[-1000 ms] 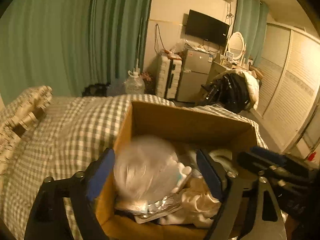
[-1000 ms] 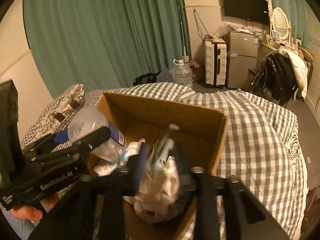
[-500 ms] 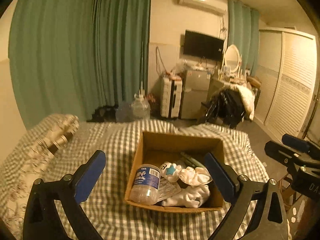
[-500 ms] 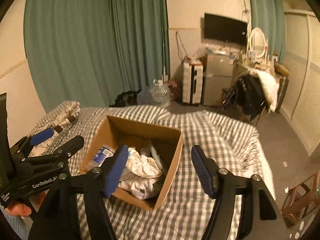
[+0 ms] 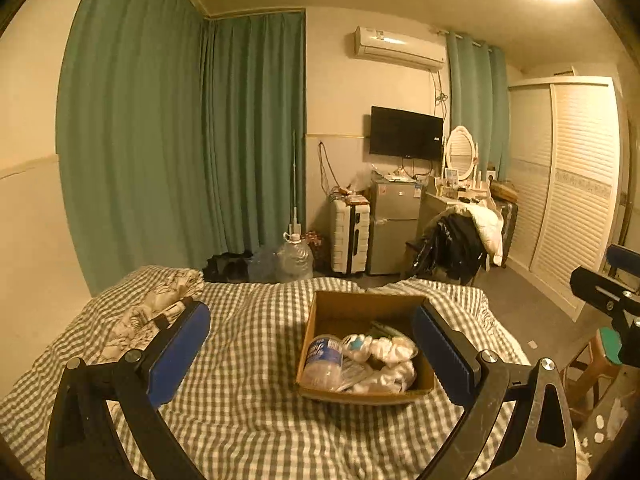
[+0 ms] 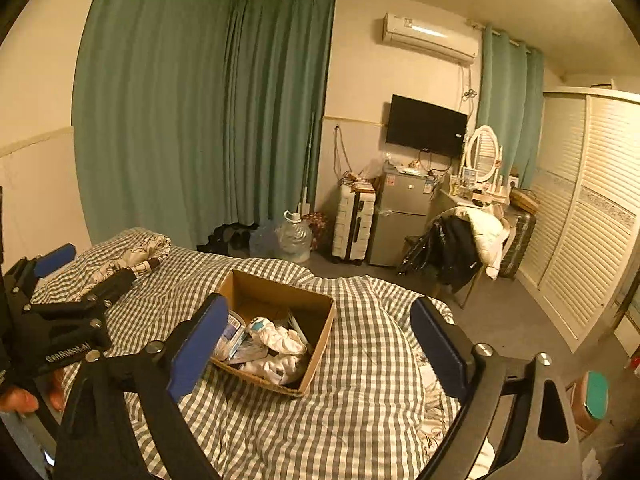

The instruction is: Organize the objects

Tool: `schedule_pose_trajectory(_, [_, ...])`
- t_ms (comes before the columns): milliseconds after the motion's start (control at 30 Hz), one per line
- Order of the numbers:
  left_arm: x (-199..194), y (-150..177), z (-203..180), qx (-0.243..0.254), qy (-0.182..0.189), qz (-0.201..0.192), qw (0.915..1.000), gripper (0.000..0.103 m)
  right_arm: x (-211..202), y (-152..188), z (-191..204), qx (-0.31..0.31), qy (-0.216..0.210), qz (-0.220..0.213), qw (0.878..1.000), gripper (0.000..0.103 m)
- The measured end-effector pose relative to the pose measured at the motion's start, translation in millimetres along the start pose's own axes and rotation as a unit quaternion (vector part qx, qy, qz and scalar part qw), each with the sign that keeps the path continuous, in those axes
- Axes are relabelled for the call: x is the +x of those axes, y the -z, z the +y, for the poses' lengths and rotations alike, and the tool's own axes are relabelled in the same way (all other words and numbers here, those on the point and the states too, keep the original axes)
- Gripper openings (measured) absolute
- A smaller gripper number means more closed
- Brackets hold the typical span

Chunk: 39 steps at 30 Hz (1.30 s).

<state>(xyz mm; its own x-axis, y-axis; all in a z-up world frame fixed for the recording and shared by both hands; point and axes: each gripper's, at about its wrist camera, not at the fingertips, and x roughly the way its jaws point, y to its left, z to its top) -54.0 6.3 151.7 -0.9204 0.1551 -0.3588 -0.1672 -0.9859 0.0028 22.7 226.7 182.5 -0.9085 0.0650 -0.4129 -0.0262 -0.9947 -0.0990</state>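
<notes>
The left gripper [image 5: 310, 350] and right gripper [image 6: 316, 338] are both wide apart, holding nothing, high over the bed [image 5: 248, 408]. The box [image 5: 366, 394] sits on the checked blanket, holding a bottle [image 5: 323, 362] and white cloth [image 5: 384, 350]. Deeper things are hard to see.

A home bedroom: a bed [image 5: 248, 360] under a checked cover fills the foreground, green curtains [image 5: 180, 140] hang along the walls, and the far side holds a wall TV [image 5: 406, 133], an air conditioner [image 5: 400, 48], a small fridge [image 5: 394, 226], a suitcase [image 5: 350, 236], a vanity mirror [image 5: 460, 152] and a louvred wardrobe [image 5: 568, 184]
</notes>
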Motion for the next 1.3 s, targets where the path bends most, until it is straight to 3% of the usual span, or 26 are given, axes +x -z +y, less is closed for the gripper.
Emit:
schedule_pose_trajectory(67, [-1, 10, 2, -0.003, -0.004, 0.002, 1.0000, 0.103, -9, 10, 2, 0.008, 0.007, -0.008, 1.000, 0.103])
schedule_pose_trajectory(267, [21, 40, 4, -0.026, -0.015, 0.018, 0.9994, 0.103, 3, 42, 15, -0.007, 0.020, -0.004, 1.000, 0.103])
schedule_pose_trajectory(400, [37, 66, 3, -0.042, -0.039, 0.016, 0.9982, 0.103, 32, 66, 26, -0.030, 0.040, -0.005, 0.999, 0.103])
schedule_pose_trajectory(533, [47, 106, -1, -0.039, -0.092, -0.010, 0.9950, 0.103, 61, 96, 21, -0.010, 0.054, -0.012, 0.998, 0.103])
schedule_pose_trajectory(733, [71, 147, -12, -0.028, -0.063, 0.041, 0.9968, 0.103, 105, 140, 4, 0.050, 0.027, 0.022, 0.998, 0.103])
schedule_pose_trajectory(967, [69, 145, -27, -0.003, -0.050, 0.052, 0.9974, 0.103, 119, 153, 2, 0.056, 0.009, 0.037, 0.998, 0.103])
schedule_pose_trajectory(1100, [74, 146, -24, -0.021, -0.038, 0.073, 0.9964, 0.103, 117, 156, 4, 0.054, 0.010, 0.035, 0.998, 0.103])
schedule_pose_trajectory(1300, [71, 145, -17, -0.033, -0.036, 0.069, 0.9964, 0.103, 121, 158, 9, 0.042, 0.014, 0.041, 0.998, 0.103])
